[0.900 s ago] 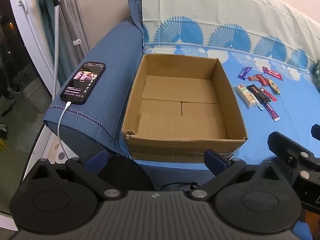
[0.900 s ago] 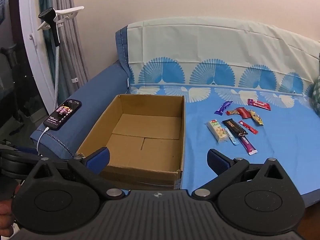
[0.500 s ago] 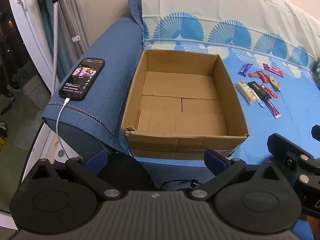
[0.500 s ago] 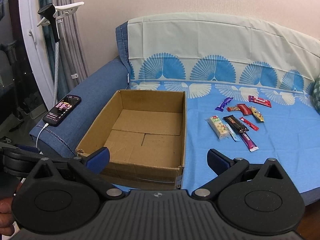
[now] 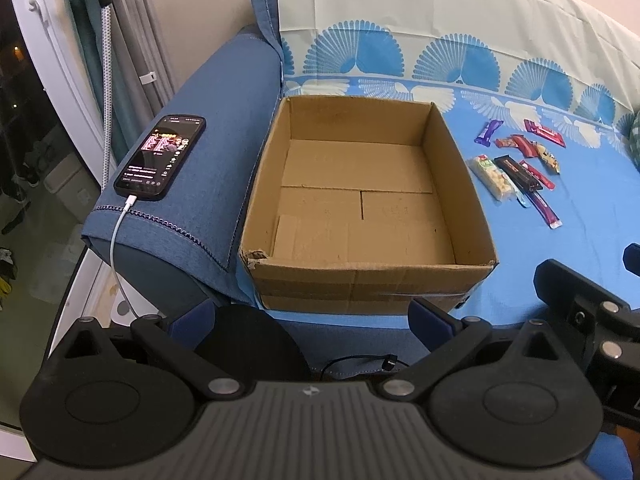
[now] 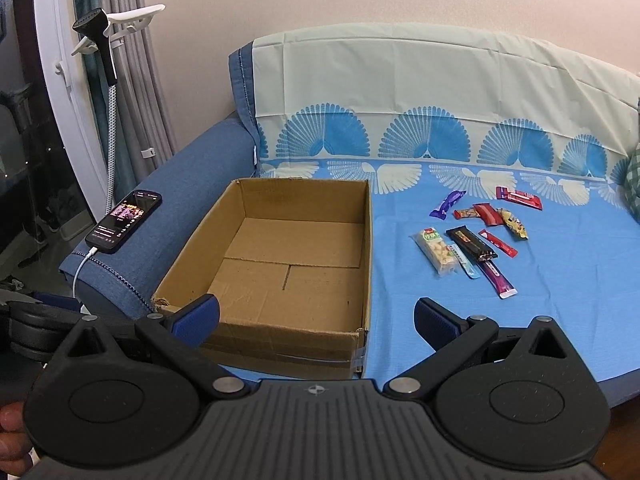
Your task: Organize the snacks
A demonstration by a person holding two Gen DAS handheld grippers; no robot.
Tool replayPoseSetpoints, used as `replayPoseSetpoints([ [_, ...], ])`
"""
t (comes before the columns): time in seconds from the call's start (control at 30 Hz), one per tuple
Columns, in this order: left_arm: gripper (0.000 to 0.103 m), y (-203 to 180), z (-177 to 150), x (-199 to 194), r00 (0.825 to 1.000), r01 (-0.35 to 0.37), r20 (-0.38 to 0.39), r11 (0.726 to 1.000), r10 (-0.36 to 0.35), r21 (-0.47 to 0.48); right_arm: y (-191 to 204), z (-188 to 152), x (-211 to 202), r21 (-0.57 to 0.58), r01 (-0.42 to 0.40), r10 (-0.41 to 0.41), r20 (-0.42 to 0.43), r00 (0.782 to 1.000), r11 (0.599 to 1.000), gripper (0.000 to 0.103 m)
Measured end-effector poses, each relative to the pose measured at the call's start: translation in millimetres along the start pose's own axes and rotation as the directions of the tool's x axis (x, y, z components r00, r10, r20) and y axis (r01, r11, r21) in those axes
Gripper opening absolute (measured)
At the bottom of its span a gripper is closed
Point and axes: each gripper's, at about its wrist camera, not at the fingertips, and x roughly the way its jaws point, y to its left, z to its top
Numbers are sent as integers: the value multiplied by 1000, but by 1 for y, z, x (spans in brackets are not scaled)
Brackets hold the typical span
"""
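An empty open cardboard box sits on the blue sofa cover. Several wrapped snack bars lie in a loose group to its right: a clear nut bar, a black bar, a purple stick, red wrappers and a purple wrapper. My left gripper is open and empty, in front of the box's near wall. My right gripper is open and empty, near the box's front right corner, well short of the snacks.
A phone on a charging cable lies on the blue sofa armrest left of the box. A lamp stand and curtains stand at the far left. The sofa back carries a fan-patterned cover.
Both views have shifted slightly; the box and snacks sit a little lower in the right wrist view. Both grippers stay open and nothing was picked up.
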Motion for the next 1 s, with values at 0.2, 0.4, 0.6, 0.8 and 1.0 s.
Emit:
replayPoseSetpoints([
  [0.2,103,-1,0,3,1000,-1,-8,1000,1,3,-1,-2,4,14,-11,11,-1,1000,1000,103],
  [0.4,103,-4,1,7,1000,-3,-17,1000,3,10,-3,-3,6,21,-18,19,-3,1000,1000,103],
  [0.6,103,-8,2,11,1000,-10,-30,1000,10,17,-8,-3,11,37,-23,23,-13,1000,999,103],
  [0.8,103,-15,5,18,998,-21,-51,999,23,36,-22,-2,20,87,-29,32,-33,999,996,103],
  [1.0,103,-31,13,26,997,-34,-69,997,39,69,-48,-1,31,133,-7,11,-32,999,991,103],
])
